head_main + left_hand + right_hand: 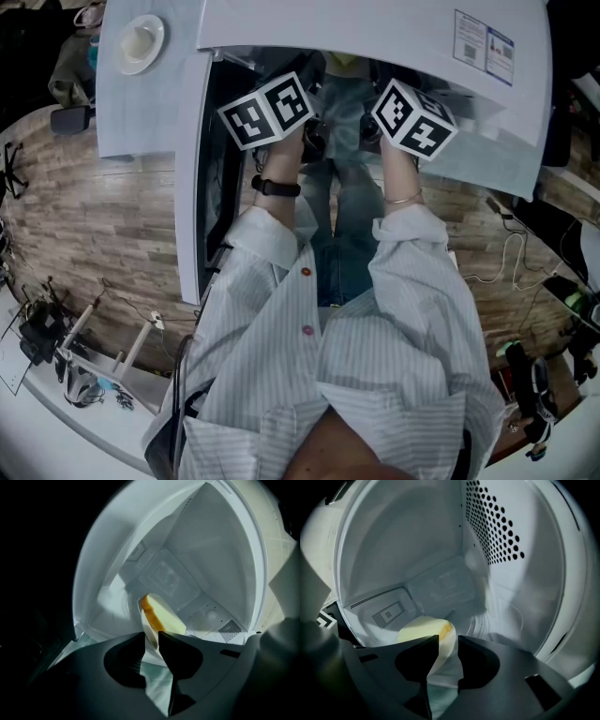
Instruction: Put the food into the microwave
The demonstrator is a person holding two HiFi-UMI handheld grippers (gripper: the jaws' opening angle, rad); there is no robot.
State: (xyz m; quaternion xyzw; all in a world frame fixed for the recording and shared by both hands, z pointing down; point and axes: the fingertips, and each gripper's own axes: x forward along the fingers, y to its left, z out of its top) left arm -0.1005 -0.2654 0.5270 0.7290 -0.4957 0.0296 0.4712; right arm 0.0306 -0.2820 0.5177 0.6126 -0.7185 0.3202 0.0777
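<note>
**Wood-look floor, open microwave, plate gripped from both sides**

Wood-look floor (84, 216) is spreading out under the person, who is standing in a pale striped shirt (375, 356) in front of a white microwave (375, 23). Its door (192, 187) is hanging open on the person's left. Beside it, a small white dish (141, 42) is sitting on a white worktop (141, 112).

Both arms are reaching into the oven's opening, marker cubes showing just outside it. The left gripper (151, 639) is pinching the rim of a white plate (149, 631), its fingers closed tight on that edge. The right gripper (447, 641) is doing the same on the plate's other side, fingers clamped on the rim.

The food (164, 616), a pale yellow slice with an orange-brown edge, is lying on the plate, and the plate is sitting well inside the white cavity. A perforated side wall (492, 527) is showing beside it. Whether the plate is touching the cavity floor cannot be told.
</note>
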